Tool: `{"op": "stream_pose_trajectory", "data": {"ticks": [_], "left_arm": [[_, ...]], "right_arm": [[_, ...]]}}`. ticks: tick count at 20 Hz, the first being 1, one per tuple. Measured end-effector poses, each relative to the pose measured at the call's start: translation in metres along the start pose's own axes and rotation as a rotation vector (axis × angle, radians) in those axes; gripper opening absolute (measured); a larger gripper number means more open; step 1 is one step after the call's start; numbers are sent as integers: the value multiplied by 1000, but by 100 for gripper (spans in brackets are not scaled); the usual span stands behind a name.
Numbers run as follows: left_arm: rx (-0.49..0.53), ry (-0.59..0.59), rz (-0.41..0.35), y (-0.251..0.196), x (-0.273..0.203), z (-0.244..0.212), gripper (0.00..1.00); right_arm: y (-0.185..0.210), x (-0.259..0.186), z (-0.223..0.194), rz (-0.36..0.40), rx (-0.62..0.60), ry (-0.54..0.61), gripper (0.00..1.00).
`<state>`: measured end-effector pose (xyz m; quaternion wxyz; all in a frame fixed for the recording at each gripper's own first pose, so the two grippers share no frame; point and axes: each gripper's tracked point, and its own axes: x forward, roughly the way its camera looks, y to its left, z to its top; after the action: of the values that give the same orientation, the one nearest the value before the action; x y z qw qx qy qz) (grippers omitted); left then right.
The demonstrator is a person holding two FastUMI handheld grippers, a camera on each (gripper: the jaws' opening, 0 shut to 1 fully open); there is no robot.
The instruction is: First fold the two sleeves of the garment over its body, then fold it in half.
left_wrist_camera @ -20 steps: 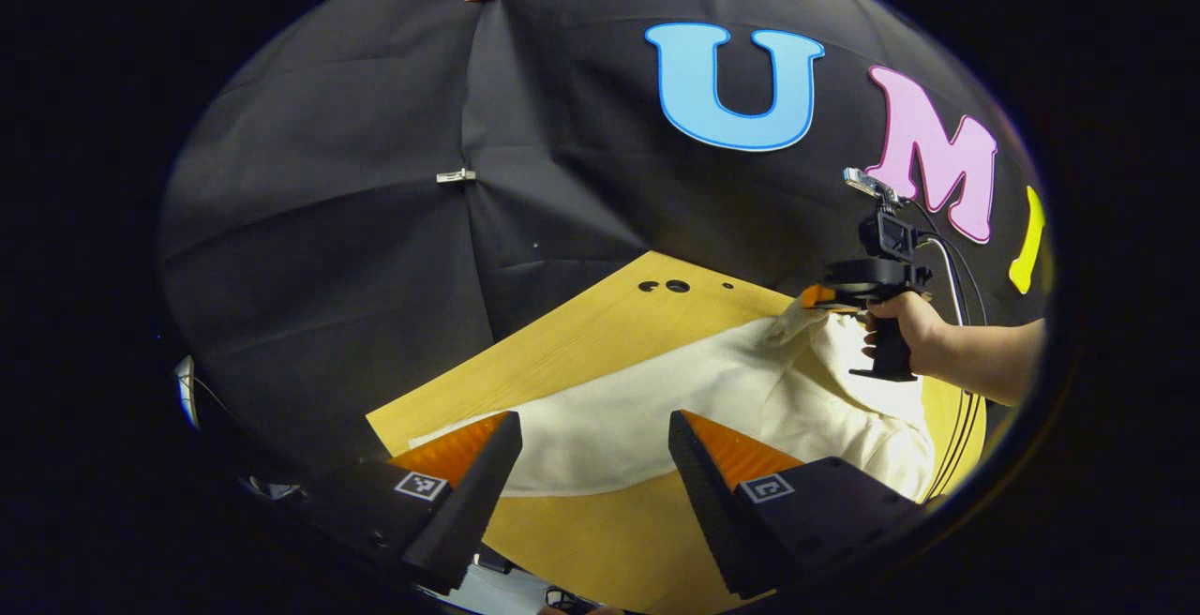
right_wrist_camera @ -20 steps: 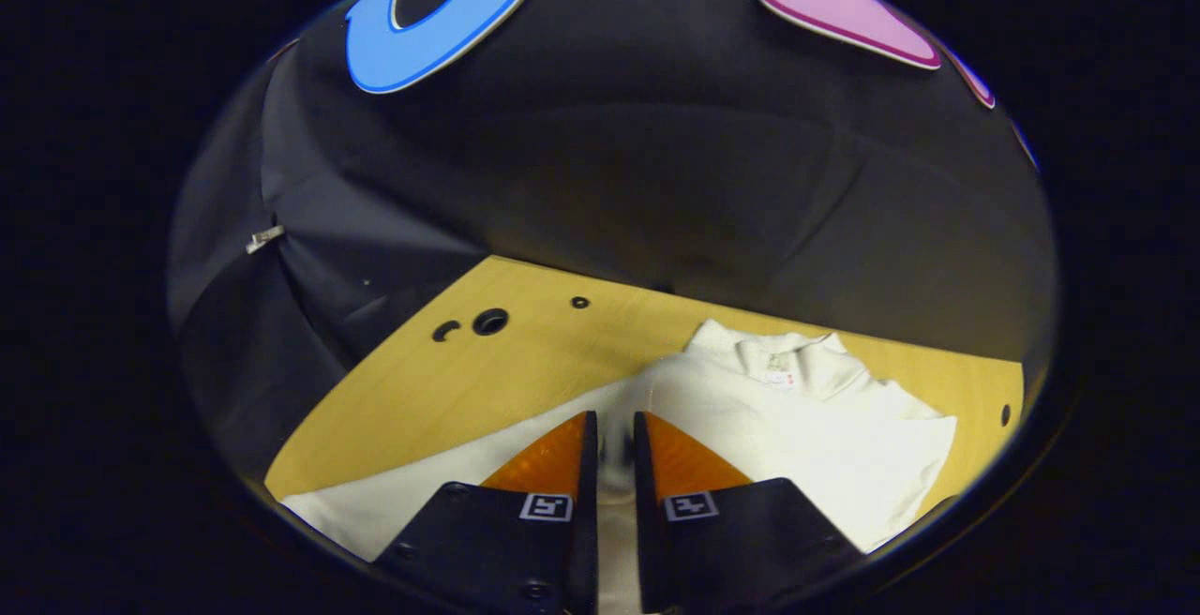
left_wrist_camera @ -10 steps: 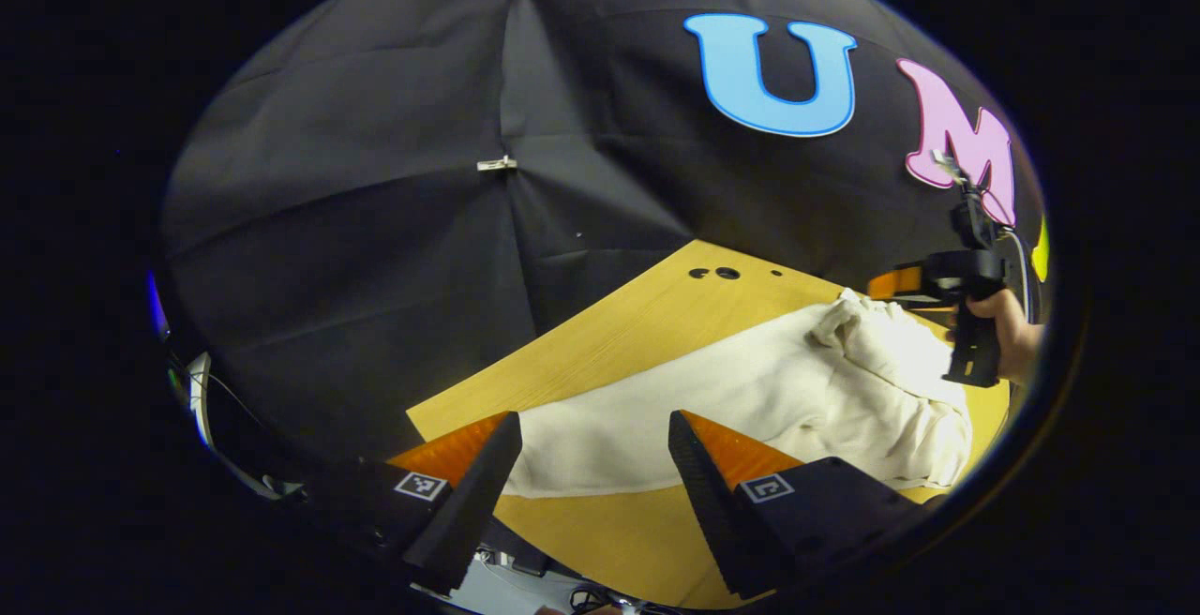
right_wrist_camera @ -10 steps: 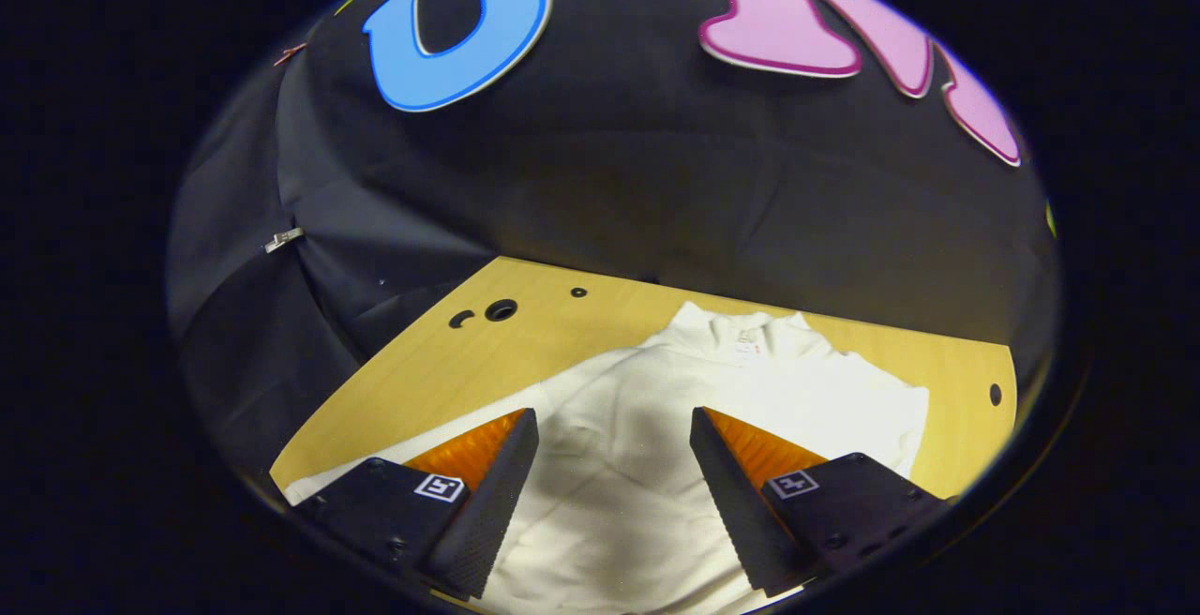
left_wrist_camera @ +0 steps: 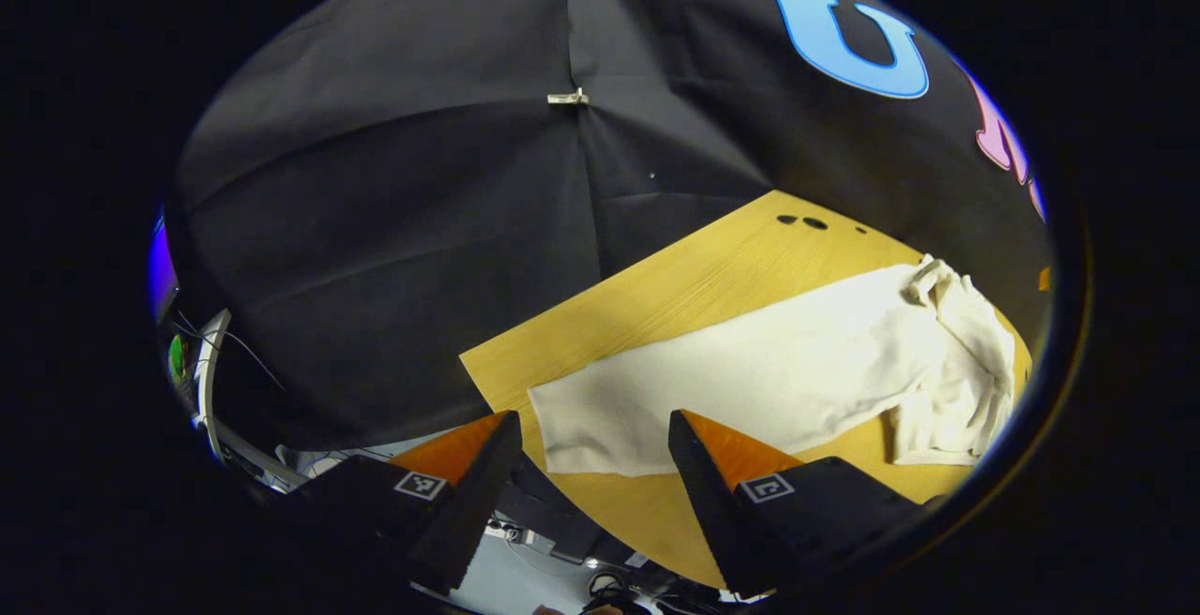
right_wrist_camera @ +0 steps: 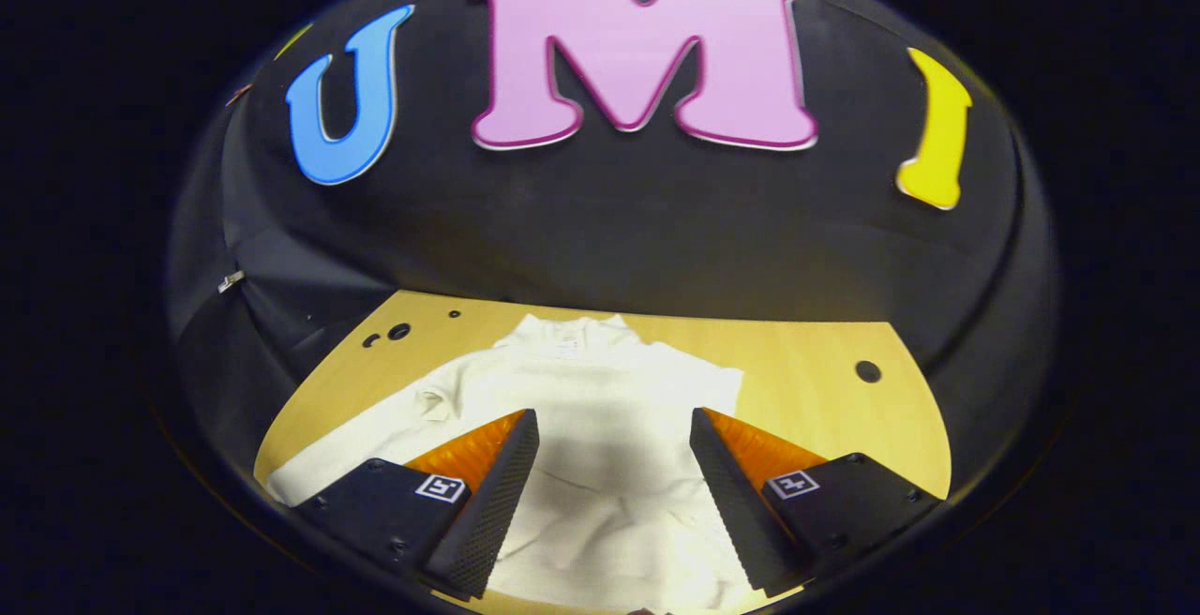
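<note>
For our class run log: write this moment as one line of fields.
garment: white, on wooden table | one sleeve stretched out flat | left gripper: open | right gripper: open, over garment

**Black-draped booth around a wooden worktop**

A light wooden worktop [left_wrist_camera: 712, 287] is seen with black cloth [left_wrist_camera: 394, 202] hung behind it as the booth's wall. Two panels of the cloth are joined at a vertical seam, where a small metal clip [left_wrist_camera: 568, 97] is fastened. Small round holes [left_wrist_camera: 802, 220] are drilled near the worktop's far corner, and another hole [right_wrist_camera: 868, 371] is set towards its other end. Past the near edge, cables and pale equipment [left_wrist_camera: 217, 381] are glimpsed, too dim to be told apart.
</note>
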<state>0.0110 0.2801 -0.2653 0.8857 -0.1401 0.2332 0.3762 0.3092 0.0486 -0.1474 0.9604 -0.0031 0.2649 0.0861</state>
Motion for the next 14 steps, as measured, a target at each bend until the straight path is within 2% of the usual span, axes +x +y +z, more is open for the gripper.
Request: {"op": "stream_pose_trajectory", "data": {"ticks": [6, 7, 9, 10, 13, 14], "left_arm": [[21, 90, -5, -5, 42, -23, 97], [13, 113, -3, -4, 45, -28, 100], [-23, 121, -12, -8, 47, -30, 95], [-29, 130, -9, -8, 45, -32, 100], [-19, 116, -24, -17, 50, -30, 96], [-6, 106, -33, -24, 50, -28, 84]], "right_arm": [[-93, -71, -21, -141, 38, -10, 99], [-106, -83, -25, -161, 51, -8, 99], [-125, -103, -35, -189, 71, -2, 99], [-134, -112, -41, -204, 71, 3, 99], [-155, -133, -56, -246, 77, 15, 99], [-159, -140, -61, -253, 88, 19, 99]]}}
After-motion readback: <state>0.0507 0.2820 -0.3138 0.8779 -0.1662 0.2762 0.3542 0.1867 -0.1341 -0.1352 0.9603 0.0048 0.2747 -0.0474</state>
